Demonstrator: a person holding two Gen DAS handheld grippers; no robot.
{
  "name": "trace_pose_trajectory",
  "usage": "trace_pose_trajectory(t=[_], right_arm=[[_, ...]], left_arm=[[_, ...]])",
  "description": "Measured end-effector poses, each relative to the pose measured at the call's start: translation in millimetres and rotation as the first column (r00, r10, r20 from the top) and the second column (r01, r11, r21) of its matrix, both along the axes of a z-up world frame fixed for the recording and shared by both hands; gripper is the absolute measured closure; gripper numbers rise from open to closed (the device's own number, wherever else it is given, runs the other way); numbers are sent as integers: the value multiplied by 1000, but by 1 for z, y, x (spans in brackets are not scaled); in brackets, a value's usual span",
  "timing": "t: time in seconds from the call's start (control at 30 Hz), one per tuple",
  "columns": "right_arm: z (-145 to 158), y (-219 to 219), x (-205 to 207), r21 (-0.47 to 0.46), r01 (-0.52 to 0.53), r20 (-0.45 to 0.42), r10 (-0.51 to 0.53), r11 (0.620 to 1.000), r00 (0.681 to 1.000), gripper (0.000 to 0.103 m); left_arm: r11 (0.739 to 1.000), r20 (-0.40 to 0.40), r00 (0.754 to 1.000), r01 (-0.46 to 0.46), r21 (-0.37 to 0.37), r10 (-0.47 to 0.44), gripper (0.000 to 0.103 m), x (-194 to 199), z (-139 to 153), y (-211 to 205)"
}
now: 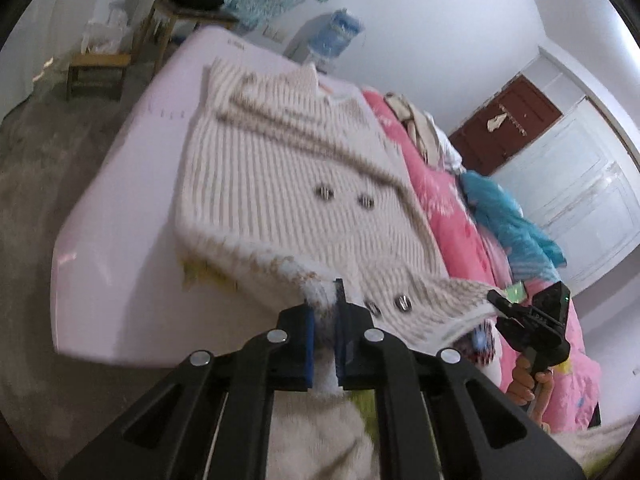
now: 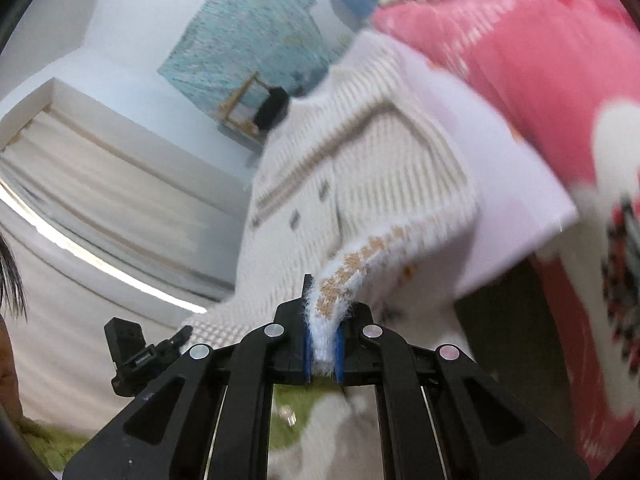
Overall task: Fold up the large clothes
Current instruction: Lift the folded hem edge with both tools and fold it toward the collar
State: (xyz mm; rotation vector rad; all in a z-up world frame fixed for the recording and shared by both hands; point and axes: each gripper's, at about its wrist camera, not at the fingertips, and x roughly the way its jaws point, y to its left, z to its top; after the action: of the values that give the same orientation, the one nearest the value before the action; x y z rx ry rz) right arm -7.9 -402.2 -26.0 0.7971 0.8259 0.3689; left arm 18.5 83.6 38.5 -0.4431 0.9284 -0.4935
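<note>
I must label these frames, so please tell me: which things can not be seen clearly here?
- Cardigan buttons: blurred by motion in both wrist views, detail unreadable.
- Hem inside the left hand-held gripper: hidden by its blue pads.
- Hem inside the right hand-held gripper: same, pads cover it.
- Sleeves: not traceable in either view.
- Pink quilt print: smeared, cut off by the right wrist view's edge.
</note>
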Motion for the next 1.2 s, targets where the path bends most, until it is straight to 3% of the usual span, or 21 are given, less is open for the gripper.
trace_pose_trajectory(t=[0.1,0.33,0.57,0.77,0.9,1.0,1.07,1.1,1.2], right_arm=[[14,3,27,-57,13,53,-10,998,999,97],[23,-7,86,-111,39,119,-25,993,993,97],[-4,-4,163,-171,39,56,-30,984,998,96],[-45,2,215,-223,19,-34,-28,975,999,96],[-70,-4,229,-182,11,-106,-30,983,994,95],[-75,-11,229,-133,12,-122,-29,991,992,89],[-68,-16,222,-151,35,-100,-50,988,994,72],[-63,-20,218,-152,41,-87,-54,988,995,70],[-47,-28,207,-209,93,-51,-106,973,993,48]], left_arm=[[999,44,998,-44,8,43,96,22,6,1],[993,55,991,-121,15,120,96,83,6,10],[985,-2,987,-161,56,161,96,149,-21,9],[983,-60,983,-172,64,176,93,192,-51,11],[986,-120,979,-159,50,164,92,212,-67,13],[988,-139,979,-150,25,152,90,216,-69,17],[990,-127,982,-140,13,140,87,214,-65,18],[991,-118,984,-133,8,133,87,212,-63,19],[993,-103,987,-122,4,121,84,210,-57,18]])
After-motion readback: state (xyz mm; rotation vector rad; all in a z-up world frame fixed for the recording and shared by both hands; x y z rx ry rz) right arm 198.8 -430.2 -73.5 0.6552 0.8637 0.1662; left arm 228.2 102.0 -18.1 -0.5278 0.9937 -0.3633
